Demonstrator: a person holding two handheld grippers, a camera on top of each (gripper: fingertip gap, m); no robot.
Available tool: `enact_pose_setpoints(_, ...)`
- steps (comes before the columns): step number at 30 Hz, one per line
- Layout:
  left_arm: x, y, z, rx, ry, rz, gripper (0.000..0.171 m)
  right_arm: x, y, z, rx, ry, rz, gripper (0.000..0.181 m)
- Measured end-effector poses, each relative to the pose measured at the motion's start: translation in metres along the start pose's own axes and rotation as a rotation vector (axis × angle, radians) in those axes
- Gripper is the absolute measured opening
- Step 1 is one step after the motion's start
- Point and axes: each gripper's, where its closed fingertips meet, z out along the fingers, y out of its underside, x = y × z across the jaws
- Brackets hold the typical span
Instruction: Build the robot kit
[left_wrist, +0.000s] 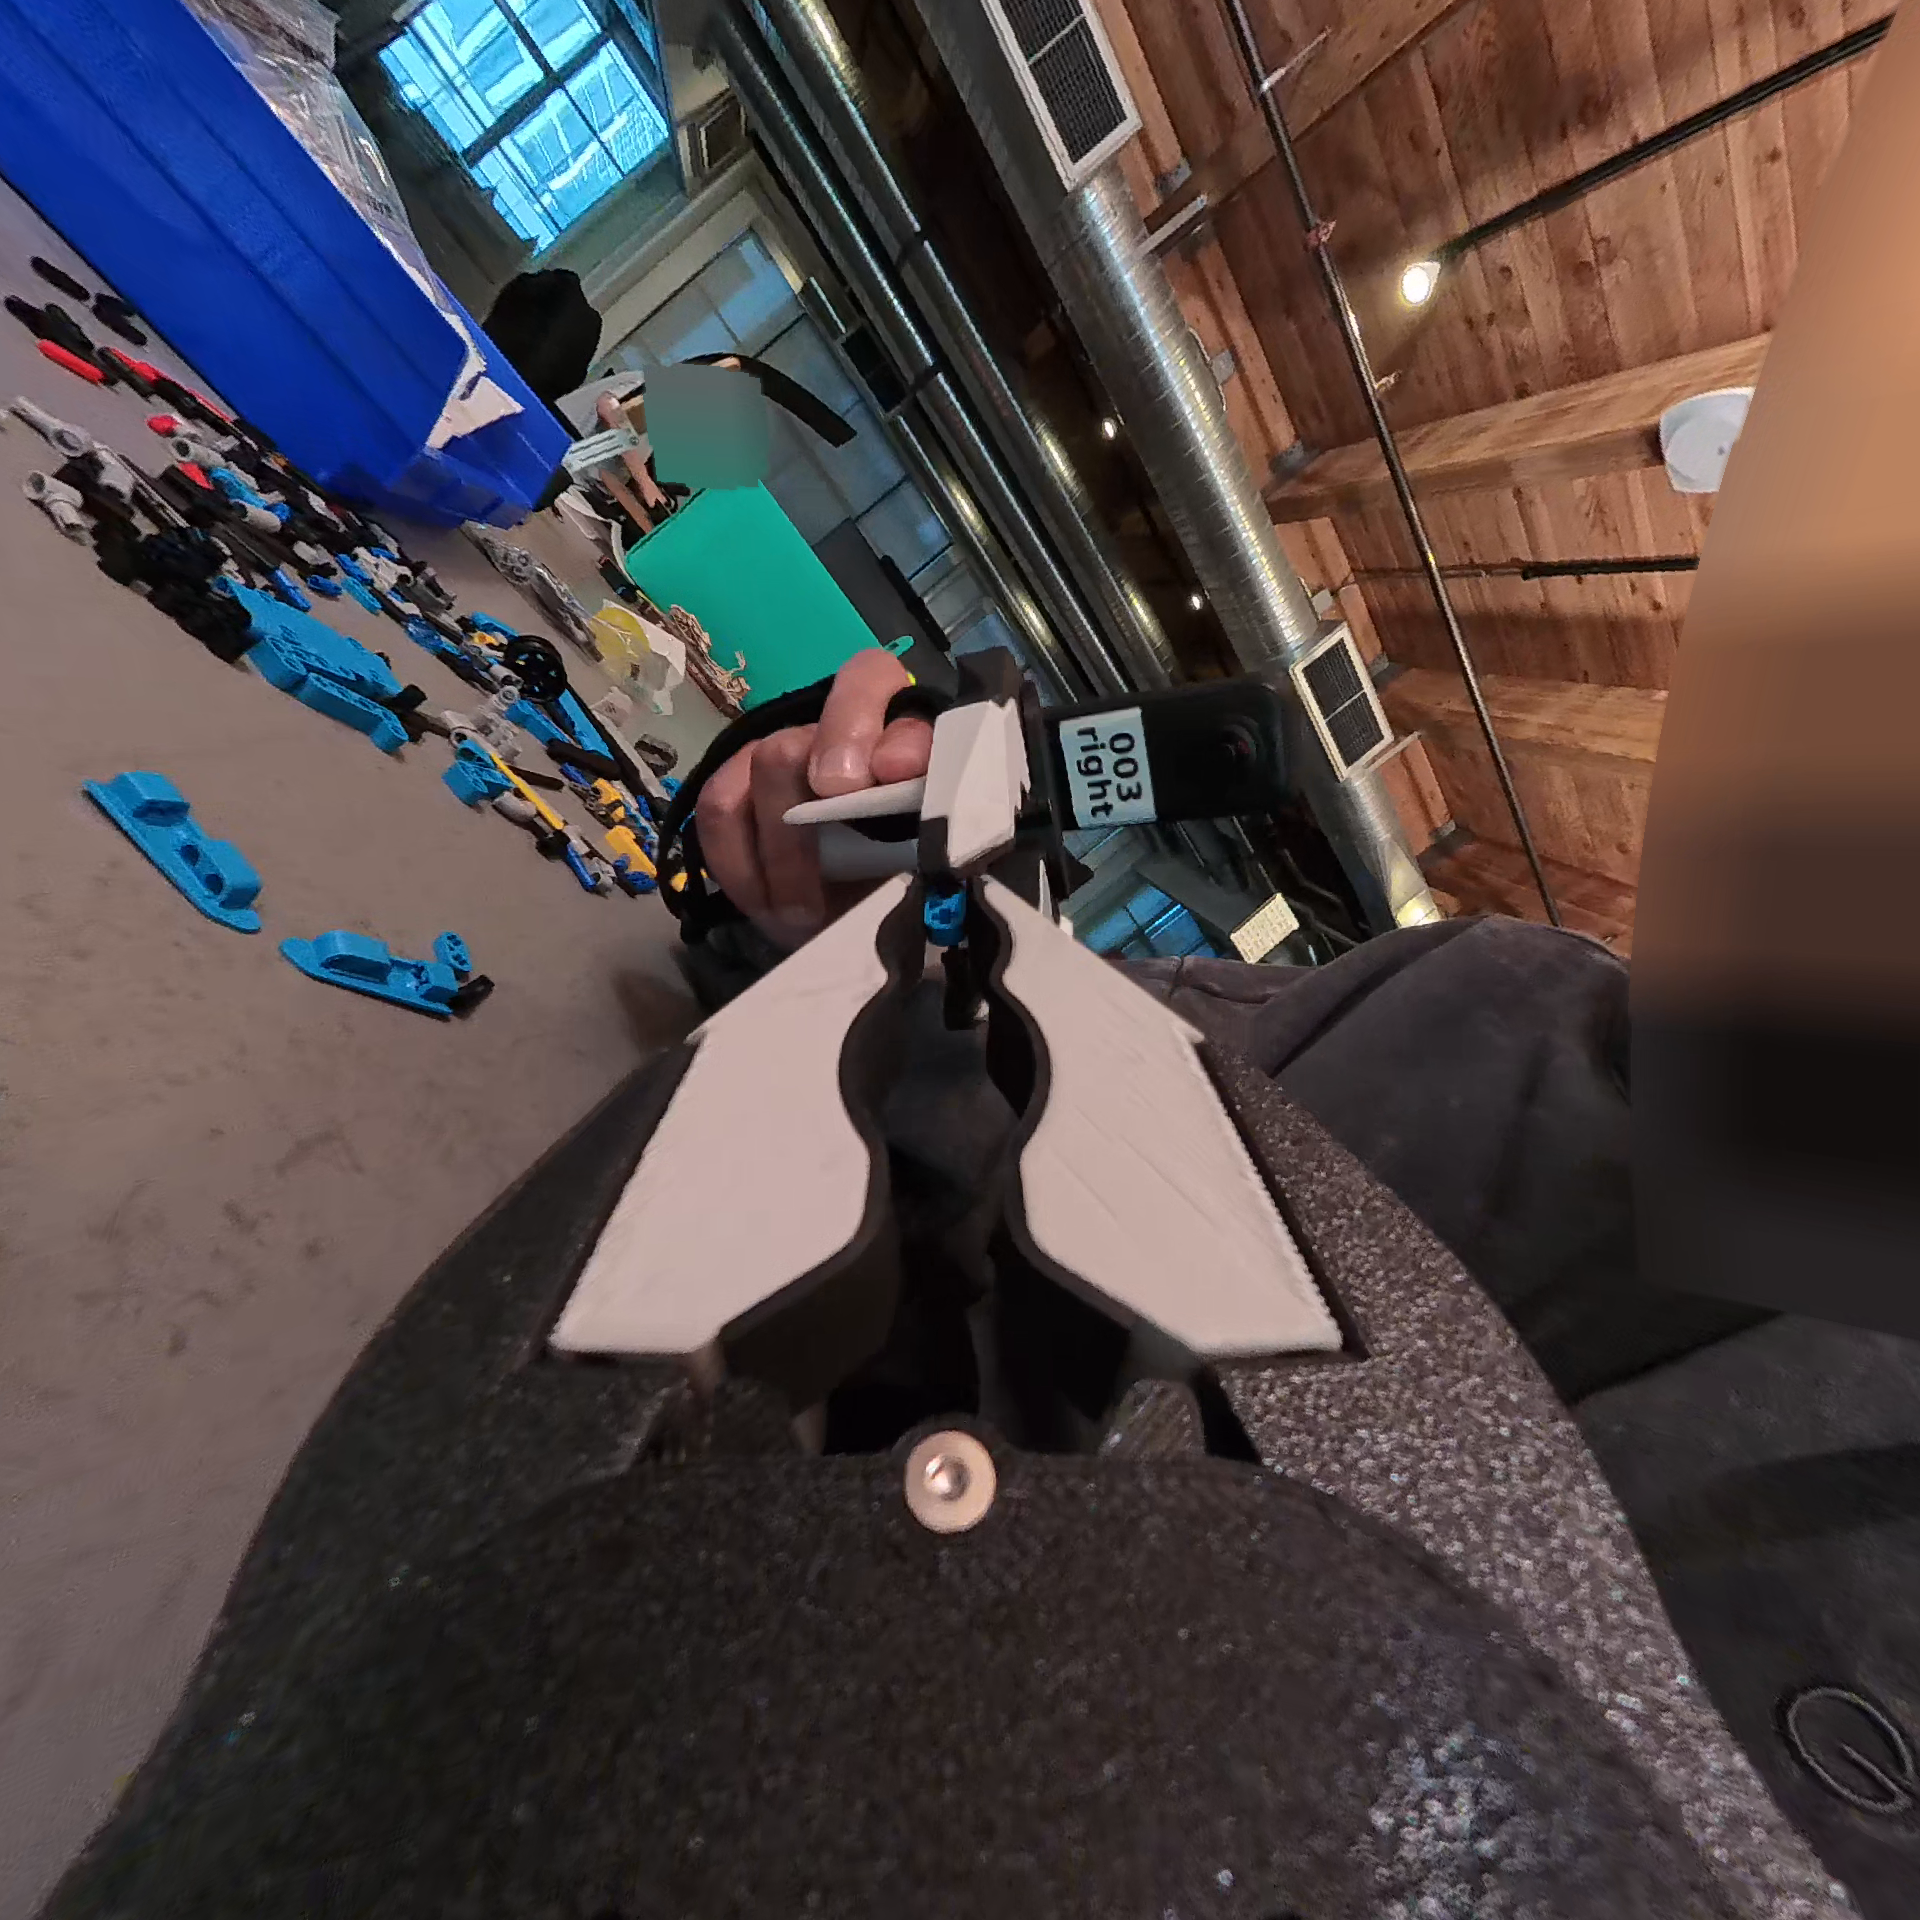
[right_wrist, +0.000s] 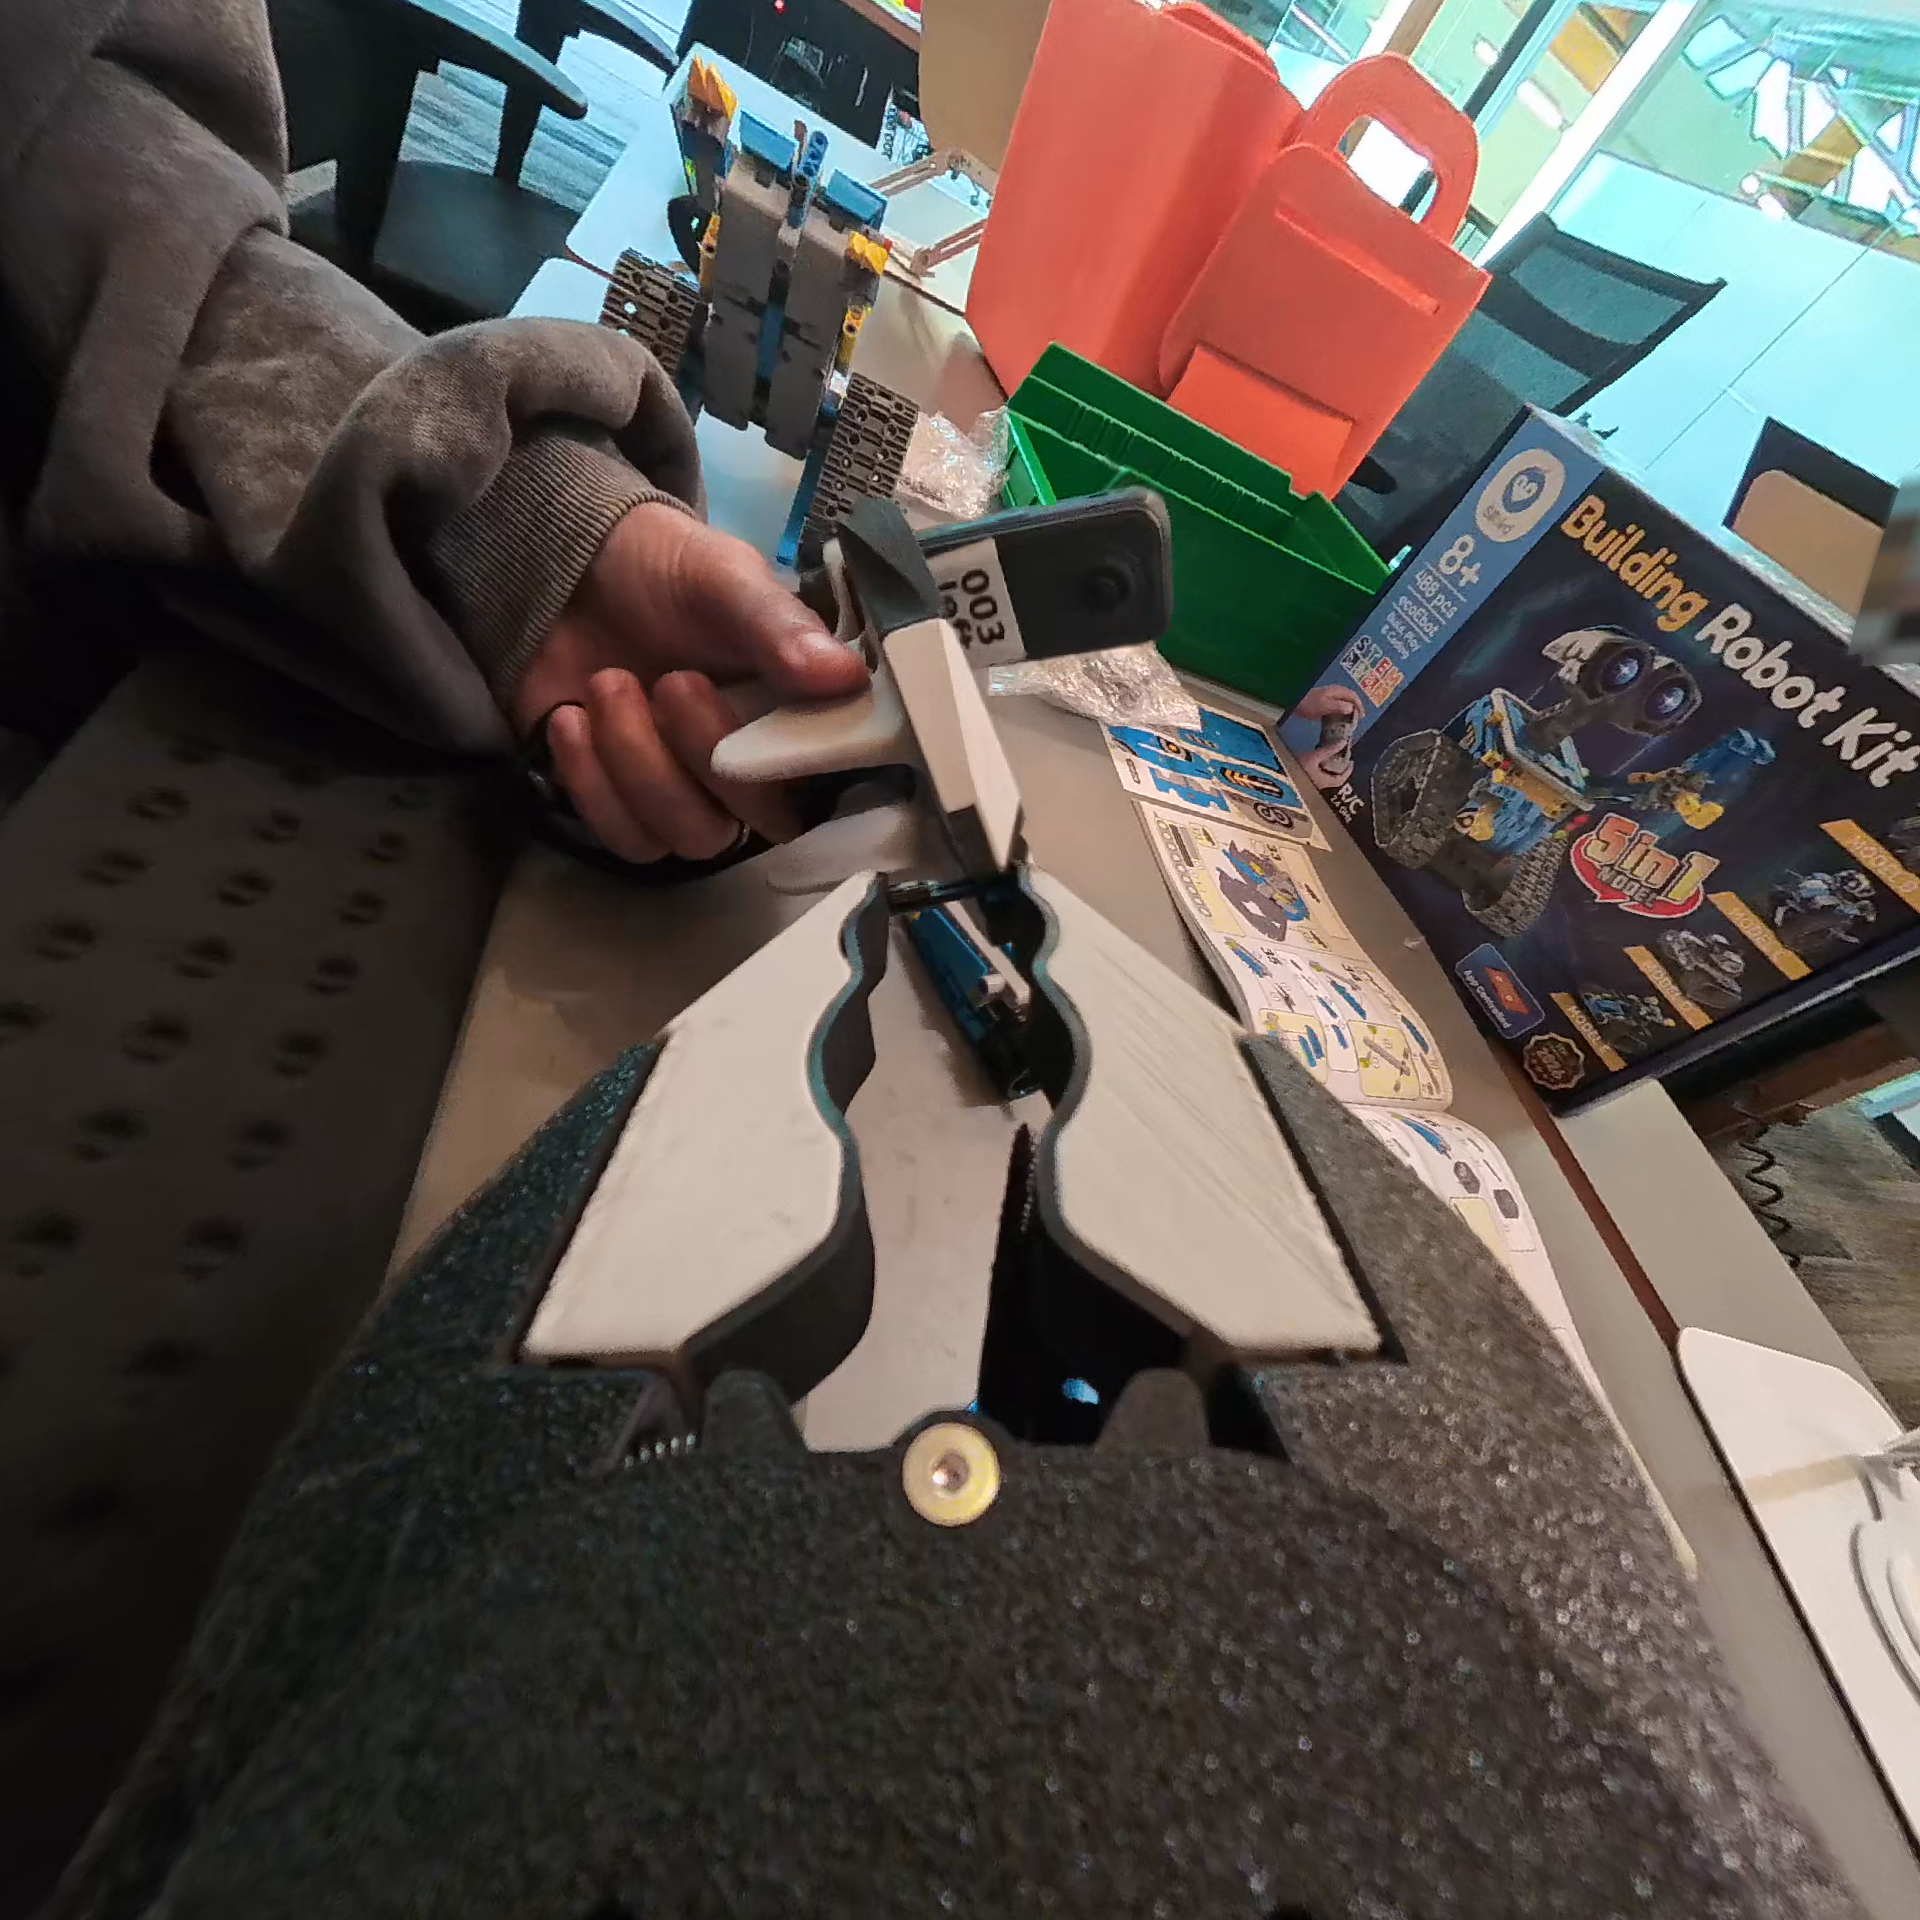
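Bench (right_wrist: 644, 935), near edge: right gripper (right_wrist: 961, 904) and left gripper (left_wrist: 940, 914) meet tip to tip above it. Right jaws narrow, holding a blue beam (right_wrist: 961, 977) lying lengthwise between them. Left jaws narrow, pinching its small blue connector (left_wrist: 943, 914) and black pin (right_wrist: 951, 888).

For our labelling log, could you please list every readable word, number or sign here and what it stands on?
I do not copy writing out; these things bear it.
Pale label on the right hand-held gripper: legible.
White label on the left hand-held gripper: legible.
Blue kit box: large, legible print.
Instruction booklet: too small.
White sticker, blue bin: blurred.
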Motion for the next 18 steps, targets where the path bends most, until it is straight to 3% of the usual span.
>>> enact_pose_setpoints(8, 0.0, 0.016, -0.001, -0.117, 0.001, 0.009, 0.007, -0.012, 0.002, -0.003, 0.004, -0.13, 0.04, 0.023)
enact_pose_setpoints(18, -0.003, 0.019, -0.005, -0.15, -0.04, 0.052, 0.006, -0.015, 0.005, 0.002, -0.033, -0.117, 0.02, 0.022)
